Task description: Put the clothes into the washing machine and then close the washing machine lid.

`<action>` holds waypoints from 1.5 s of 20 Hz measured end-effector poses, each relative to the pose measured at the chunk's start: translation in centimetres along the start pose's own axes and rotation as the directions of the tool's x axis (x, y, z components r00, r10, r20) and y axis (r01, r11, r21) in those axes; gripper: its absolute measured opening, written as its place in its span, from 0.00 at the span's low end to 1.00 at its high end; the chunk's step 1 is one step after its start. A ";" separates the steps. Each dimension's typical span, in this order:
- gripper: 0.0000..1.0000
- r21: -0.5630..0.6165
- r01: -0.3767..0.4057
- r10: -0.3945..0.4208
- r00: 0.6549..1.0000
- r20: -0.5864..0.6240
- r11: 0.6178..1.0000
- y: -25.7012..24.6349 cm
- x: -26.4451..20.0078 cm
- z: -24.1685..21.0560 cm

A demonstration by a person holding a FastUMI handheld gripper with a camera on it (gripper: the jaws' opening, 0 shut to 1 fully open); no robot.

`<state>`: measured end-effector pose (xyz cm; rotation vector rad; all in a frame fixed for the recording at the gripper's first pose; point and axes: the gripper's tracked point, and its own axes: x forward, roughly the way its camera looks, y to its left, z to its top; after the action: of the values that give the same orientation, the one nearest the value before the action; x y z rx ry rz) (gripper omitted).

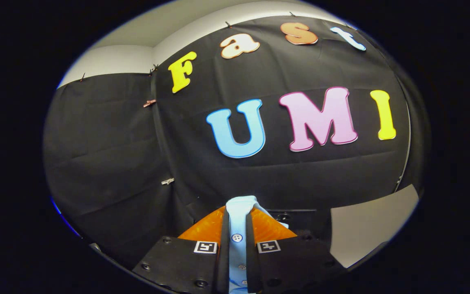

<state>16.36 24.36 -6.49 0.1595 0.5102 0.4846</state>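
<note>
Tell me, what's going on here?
A person is working a hand-held gripper, and its two fingers are shut on a light blue buttoned garment, pinched between them. The cloth pokes up past the fingertips. The gripper is raised and faces the booth's black cloth wall, with a pale surface off to one side. The garment is held up, not yet put away.

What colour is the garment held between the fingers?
Light blue, with small buttons; the garment shows best in the gripper view.

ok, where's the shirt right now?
In the gripper view, the light blue shirt is pinched between the gripper fingers, its fold poking up past their tips, held up facing the booth's black cloth wall.
</note>
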 end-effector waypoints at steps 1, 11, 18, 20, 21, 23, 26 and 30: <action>0.21 -0.001 -0.010 0.010 1.000 -0.021 1.000 0.9 0.9 -1.3; 0.21 -0.105 0.055 -0.073 0.982 -0.173 0.993 0.7 9.1 -15.4; 0.18 -0.143 0.196 -0.222 0.955 -0.198 0.970 -5.7 12.0 -21.3; 0.19 -0.138 0.225 -0.252 0.941 -0.226 0.964 -7.4 12.4 -23.7; 0.18 -0.140 0.236 -0.265 0.933 -0.243 0.962 -8.3 12.6 -24.9; 0.18 -0.139 0.260 -0.289 0.916 -0.277 0.956 -9.8 12.7 -27.2; 0.22 -0.150 0.282 -0.317 0.894 -0.317 0.947 -11.6 12.8 -30.2; 0.57 -0.192 0.287 -0.337 0.885 -0.321 0.938 -13.0 12.4 -31.8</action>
<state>15.09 19.83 -42.73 -0.1488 0.8336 0.2277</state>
